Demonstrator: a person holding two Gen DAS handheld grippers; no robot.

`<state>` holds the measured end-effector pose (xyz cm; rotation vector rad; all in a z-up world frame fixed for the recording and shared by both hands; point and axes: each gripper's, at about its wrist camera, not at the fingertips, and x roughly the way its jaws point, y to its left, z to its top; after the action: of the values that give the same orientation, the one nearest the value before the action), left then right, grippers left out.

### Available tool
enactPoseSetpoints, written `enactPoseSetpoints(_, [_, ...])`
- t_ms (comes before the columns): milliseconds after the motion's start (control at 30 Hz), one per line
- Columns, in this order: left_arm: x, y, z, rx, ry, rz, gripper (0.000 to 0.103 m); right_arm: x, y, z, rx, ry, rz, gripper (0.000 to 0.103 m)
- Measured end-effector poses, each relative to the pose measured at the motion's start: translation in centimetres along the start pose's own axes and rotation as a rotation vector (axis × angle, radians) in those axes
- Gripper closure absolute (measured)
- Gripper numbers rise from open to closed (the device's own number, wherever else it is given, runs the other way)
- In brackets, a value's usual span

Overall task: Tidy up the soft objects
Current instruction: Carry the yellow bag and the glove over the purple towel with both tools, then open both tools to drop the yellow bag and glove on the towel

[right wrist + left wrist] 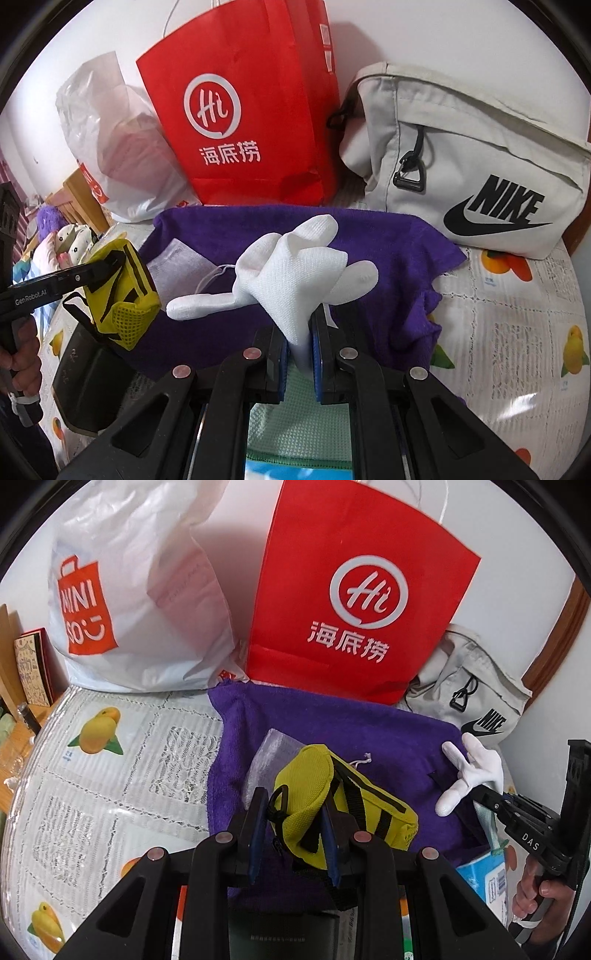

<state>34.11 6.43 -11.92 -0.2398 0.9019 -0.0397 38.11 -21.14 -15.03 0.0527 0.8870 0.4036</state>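
Observation:
My left gripper (pixel 293 832) is shut on a yellow pouch (pixel 314 786) with black straps, held above a purple towel (pixel 369 731). The same pouch (pixel 122 291) hangs at the left of the right wrist view. My right gripper (pixel 301 354) is shut on the cuff of a white knit glove (pixel 291 266), whose fingers splay out over the towel (pixel 388 251). In the left wrist view the glove (pixel 469 771) shows at the right. A small clear plastic bag (pixel 269 757) with a white string lies on the towel.
A red paper bag (pixel 354 590), a white plastic shopping bag (pixel 129 590) and a beige shoulder bag (pixel 461 155) stand along the wall behind the towel. The table has a lace, fruit-printed cover (pixel 110 760). A blue tissue pack (pixel 484 878) and a dark box (pixel 88 380) lie near.

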Motion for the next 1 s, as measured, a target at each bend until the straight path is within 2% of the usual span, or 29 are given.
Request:
enactPoseSetpoints(300, [2.4,0.0,-0.4,0.012,0.063,0.029,0.077,2.5,-0.4,0.2,0.005,0.076,0.006,0.092])
enactPoseSetpoints(633, [3.3,0.1,-0.6,0.029,0.102,0.066,0.074,3.6,-0.6,0.3,0.005,0.124,0.002,0.088])
enactPoseSetpoints(733, [3.1,0.3,-0.7,0.024,0.107,0.081,0.072,3.7,-0.8,0.3,0.016,0.129,0.001,0.078])
enactPoseSetpoints(800, [2.8,0.1,-0.6,0.037,0.105,0.092,0.063,3.6,-0.9,0.3,0.021,0.127,0.000,0.059])
enactPoseSetpoints(867, [2.2,0.0,-0.6,0.046,0.092,0.098,0.050,3.2,-0.8,0.3,0.022,0.111,-0.003,0.053])
enactPoseSetpoints(933, [1.4,-0.2,-0.6,0.057,0.072,0.101,0.048,2.6,-0.7,0.3,0.022,0.098,0.000,0.051])
enactPoseSetpoints(1000, [0.4,-0.2,-0.5,0.060,0.058,0.101,0.047,1.9,-0.5,0.3,0.025,0.090,-0.002,0.044])
